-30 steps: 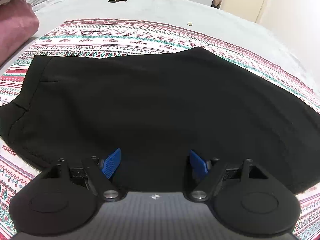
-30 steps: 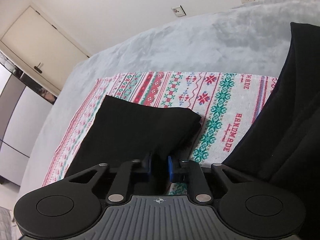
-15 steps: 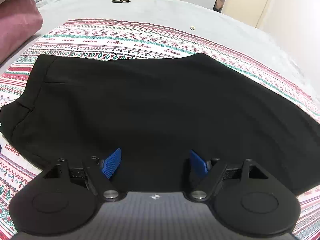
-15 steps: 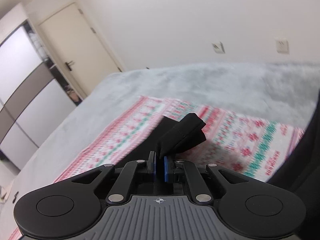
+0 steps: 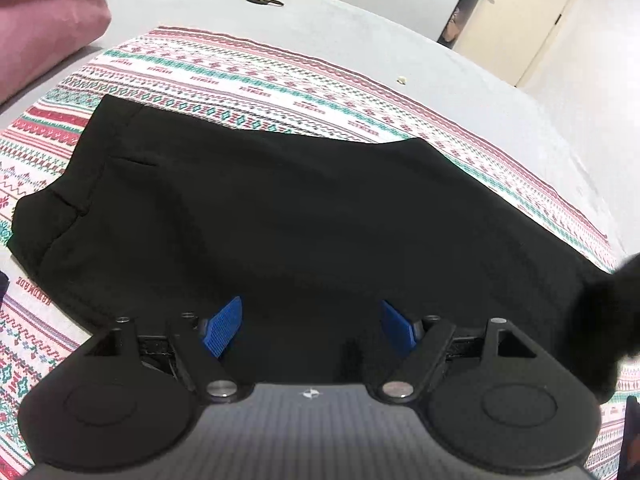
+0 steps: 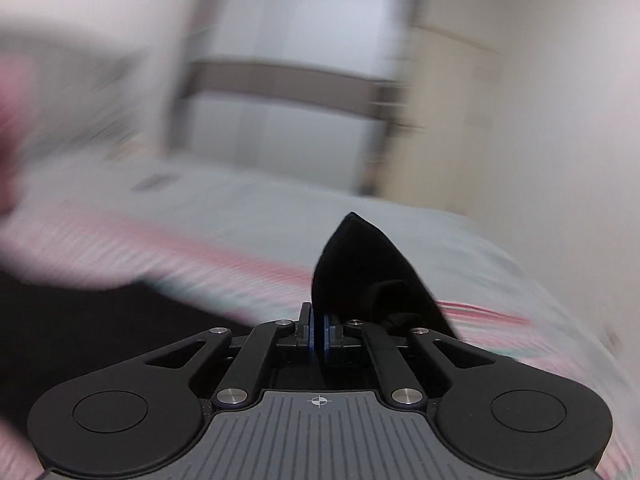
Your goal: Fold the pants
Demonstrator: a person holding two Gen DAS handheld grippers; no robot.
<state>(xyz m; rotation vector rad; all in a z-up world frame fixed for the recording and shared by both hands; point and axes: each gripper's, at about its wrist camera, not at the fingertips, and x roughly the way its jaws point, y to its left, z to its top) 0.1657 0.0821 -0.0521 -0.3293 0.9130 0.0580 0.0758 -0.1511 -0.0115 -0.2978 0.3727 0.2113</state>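
- Now, left wrist view: the left gripper (image 5: 310,322) hangs low over the pants (image 5: 280,216) with its blue fingers (image 5: 222,326) spread wide and nothing between them.
- Black and mostly flat, the pants fill the middle of the frame, lying on a patterned cloth (image 5: 280,80) with red, green and white bands.
- Their waist end, with a slit pocket, sits at about 9 o'clock; the far edge runs from 10 o'clock across to 3 o'clock.
- A blurred black mass of fabric (image 5: 600,320) rises at 4 o'clock, at the frame's right edge, above the flat part.
- Under the cloth is a grey bed (image 5: 460,80); a pink pillow (image 5: 44,24) sits at 10 o'clock.
- A small dark item (image 5: 265,1) lies on the bed at 12 o'clock, too small to identify, and a pale scrap (image 5: 401,79) lies at 1 o'clock.
- A cream door (image 5: 532,16) stands at 1 o'clock, beyond the bed.

- Next, right wrist view: the right gripper (image 6: 319,334) is clamped on a fold of the pants (image 6: 360,276), its pads pressed together on the fabric.
- That black fold stands up in a point toward 12 o'clock, just right of the fingers.
- Heavy motion blur smears everything behind: the cloth (image 6: 160,256) shows as pink streaks from 9 to 3 o'clock, with more black fabric at 8 o'clock.
- A wardrobe (image 6: 288,96) with a dark band stands at 12 o'clock.
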